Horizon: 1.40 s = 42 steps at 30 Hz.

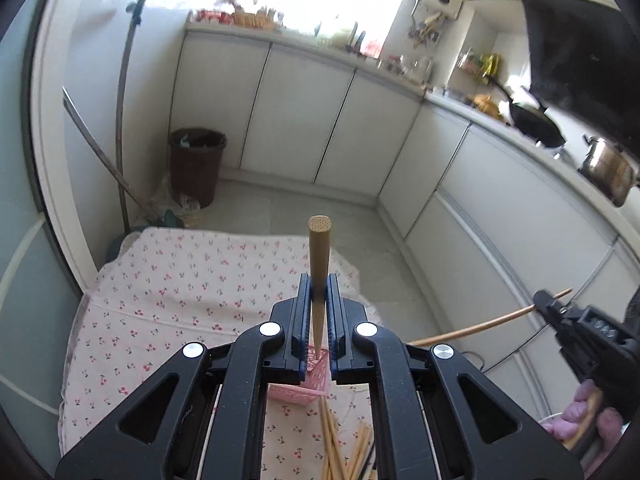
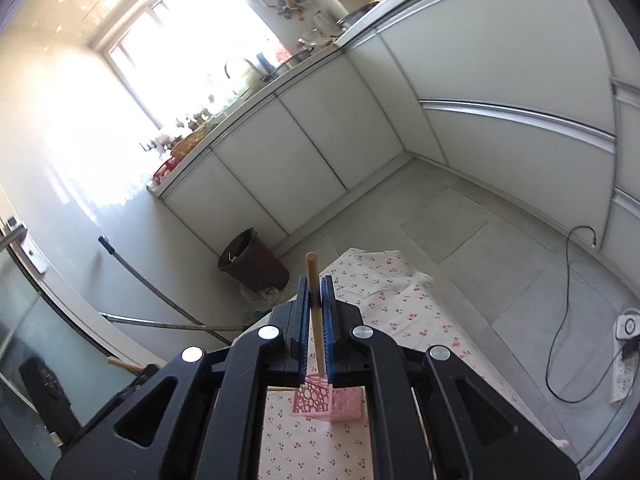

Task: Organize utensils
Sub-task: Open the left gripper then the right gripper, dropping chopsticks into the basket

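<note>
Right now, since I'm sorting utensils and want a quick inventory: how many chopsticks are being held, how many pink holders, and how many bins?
Held chopsticks: 2, one in each pair of jaws
Pink holder: 1
Brown bin: 1
Total: 4
Loose chopsticks on the cloth are partly hidden, so they are not counted.

Two wrist views, facing kitchen cabinets [image 1: 304, 116]

light: bright daylight from the window [image 2: 188, 52] ahead | glare: window blown out, sheen on wall | edges: strong fisheye bending, dark corners | focus: mostly sharp
</note>
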{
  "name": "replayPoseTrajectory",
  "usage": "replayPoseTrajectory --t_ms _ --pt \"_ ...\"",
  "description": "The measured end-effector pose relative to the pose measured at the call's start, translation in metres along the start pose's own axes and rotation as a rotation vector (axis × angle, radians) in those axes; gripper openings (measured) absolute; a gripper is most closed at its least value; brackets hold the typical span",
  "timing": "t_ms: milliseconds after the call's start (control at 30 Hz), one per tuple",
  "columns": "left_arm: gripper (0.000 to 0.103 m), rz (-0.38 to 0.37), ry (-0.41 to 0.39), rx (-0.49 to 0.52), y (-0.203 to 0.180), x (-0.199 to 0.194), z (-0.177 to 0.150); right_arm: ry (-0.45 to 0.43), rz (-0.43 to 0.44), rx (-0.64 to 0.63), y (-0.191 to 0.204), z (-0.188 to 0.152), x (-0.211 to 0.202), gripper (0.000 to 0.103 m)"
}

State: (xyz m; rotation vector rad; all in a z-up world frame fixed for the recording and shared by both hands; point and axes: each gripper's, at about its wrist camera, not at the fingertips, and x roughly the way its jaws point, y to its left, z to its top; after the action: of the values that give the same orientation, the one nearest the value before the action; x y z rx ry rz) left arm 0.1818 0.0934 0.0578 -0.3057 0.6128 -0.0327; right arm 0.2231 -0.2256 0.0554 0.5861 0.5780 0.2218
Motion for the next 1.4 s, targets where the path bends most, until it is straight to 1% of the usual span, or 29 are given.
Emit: replayPoseTrajectory --t_ms 67,100,133,167,200,233,300,367,467,500,567,600,633,700,767,833,867,1000,1033,1067,1100,1167,1200,1233,1300,1400 --pt "0.012 0.008 0.035 0.017 -0.001 0.02 -0.004 0.013 0.003 -0.008 0.007 -0.003 0.011 0.006" --pt "0.023 0.033 0.053 0.014 0.001 0.033 -0.008 0.027 0.006 -0.012 0.01 -0.005 0.019 0.006" --pt "0.03 0.041 0.055 0.004 0.003 0.037 -0.009 0.034 0.007 -0.016 0.013 -0.007 0.024 0.006" --pt "0.03 0.034 0.055 -0.021 0.007 0.04 -0.01 0.04 0.006 -0.019 0.015 -0.009 0.028 0.006" --pt "0.032 0.024 0.048 -0.042 0.012 0.038 -0.008 0.047 0.007 -0.022 0.017 -0.01 0.034 0.006" --pt "0.038 0.022 0.037 -0.056 0.017 0.034 -0.006 0.049 0.007 -0.025 0.018 -0.012 0.037 0.006" --pt "0.042 0.025 -0.01 -0.084 0.024 0.022 -0.001 0.053 0.009 -0.03 0.02 -0.015 0.041 0.006" --pt "0.045 0.03 -0.043 -0.101 0.029 0.011 0.004 0.059 0.008 -0.039 0.023 -0.019 0.048 0.006" --pt "0.052 0.03 -0.059 -0.108 0.032 0.002 0.007 0.067 -0.007 -0.054 0.029 -0.026 0.062 0.006" --pt "0.052 0.028 -0.056 -0.108 0.032 0.001 0.006 0.067 -0.014 -0.058 0.03 -0.03 0.07 0.006" --pt "0.052 0.031 -0.043 -0.101 0.033 0.003 0.003 0.077 -0.013 -0.05 0.029 -0.037 0.08 0.009" --pt "0.052 0.036 -0.029 -0.095 0.033 0.005 -0.001 0.093 -0.013 -0.039 0.028 -0.04 0.087 0.01" --pt "0.052 0.038 -0.022 -0.093 0.034 0.006 -0.003 0.114 -0.012 -0.033 0.027 -0.044 0.093 0.013" --pt "0.052 0.046 -0.002 -0.085 0.034 0.008 -0.008 0.125 -0.015 -0.048 0.03 -0.049 0.096 0.013" --pt "0.052 0.055 0.007 -0.072 0.033 0.008 -0.012 0.114 -0.024 -0.1 0.039 -0.051 0.091 0.018" --pt "0.052 0.059 0.008 -0.054 0.03 0.007 -0.015 0.095 -0.038 -0.158 0.049 -0.056 0.082 0.029" --pt "0.052 0.061 0.008 -0.043 0.026 0.005 -0.017 0.084 -0.047 -0.185 0.053 -0.058 0.078 0.031" --pt "0.061 0.068 0.0 -0.019 0.019 0.0 -0.023 0.061 -0.087 -0.283 0.065 -0.071 0.062 0.037" --pt "0.063 0.072 0.001 -0.01 0.018 0.0 -0.026 0.053 -0.097 -0.298 0.066 -0.075 0.057 0.046" --pt "0.064 0.078 0.003 -0.001 0.016 -0.001 -0.029 0.044 -0.105 -0.308 0.065 -0.079 0.052 0.052" --pt "0.065 0.085 0.005 0.011 0.013 -0.002 -0.032 0.035 -0.109 -0.312 0.063 -0.082 0.047 0.061" --pt "0.069 0.1 0.007 0.026 0.012 -0.003 -0.039 0.032 -0.13 -0.327 0.06 -0.088 0.042 0.063" --pt "0.073 0.115 0.008 0.031 0.011 -0.005 -0.043 0.035 -0.141 -0.333 0.059 -0.091 0.039 0.064" --pt "0.075 0.12 0.007 0.031 0.011 -0.006 -0.045 0.04 -0.156 -0.337 0.056 -0.094 0.037 0.066" --pt "0.076 0.13 0.005 0.035 0.012 -0.01 -0.049 0.045 -0.182 -0.338 0.05 -0.098 0.034 0.069" --pt "0.078 0.143 -0.005 0.055 0.01 -0.016 -0.054 0.044 -0.243 -0.356 0.04 -0.103 0.028 0.073"
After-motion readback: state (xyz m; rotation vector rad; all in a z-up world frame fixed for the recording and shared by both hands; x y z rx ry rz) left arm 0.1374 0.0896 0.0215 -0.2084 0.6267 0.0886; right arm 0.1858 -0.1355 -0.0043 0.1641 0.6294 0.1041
